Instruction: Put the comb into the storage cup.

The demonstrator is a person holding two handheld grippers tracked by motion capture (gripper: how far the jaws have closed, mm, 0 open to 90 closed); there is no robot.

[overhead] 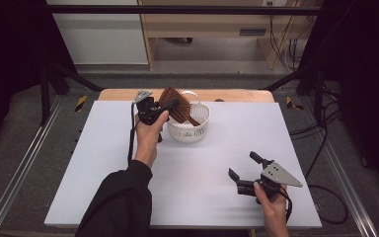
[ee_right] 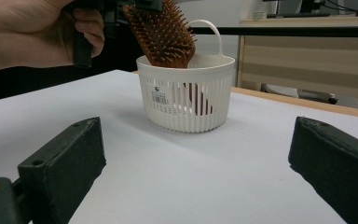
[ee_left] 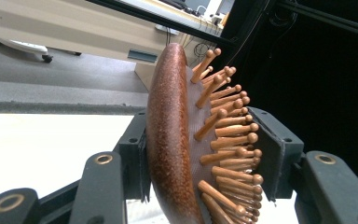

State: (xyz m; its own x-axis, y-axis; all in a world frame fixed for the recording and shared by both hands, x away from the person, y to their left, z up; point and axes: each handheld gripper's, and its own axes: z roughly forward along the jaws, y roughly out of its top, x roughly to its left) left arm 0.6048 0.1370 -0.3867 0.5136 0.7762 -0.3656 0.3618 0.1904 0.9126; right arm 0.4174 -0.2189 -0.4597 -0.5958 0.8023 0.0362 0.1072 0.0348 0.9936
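Observation:
A brown wooden hairbrush (overhead: 173, 103) with rounded wooden pins stands tilted, its handle down inside a white slatted basket (overhead: 190, 129) at the back middle of the white table. My left gripper (overhead: 164, 106) is shut on the brush head. In the left gripper view one pad presses the brush's smooth back (ee_left: 168, 135) and the other meets the pin tips. My right gripper (overhead: 246, 168) rests near the table's front right, open and holding nothing. The right gripper view looks between its jaws at the basket (ee_right: 186, 100) and the hairbrush (ee_right: 163, 32), with the left hand at top left.
The white board (overhead: 98, 163) covers a wooden table whose back edge (overhead: 237, 95) shows behind the basket. The basket has a loop handle (overhead: 191, 94). Metal rails run along both sides, and cables lie on the floor at the right.

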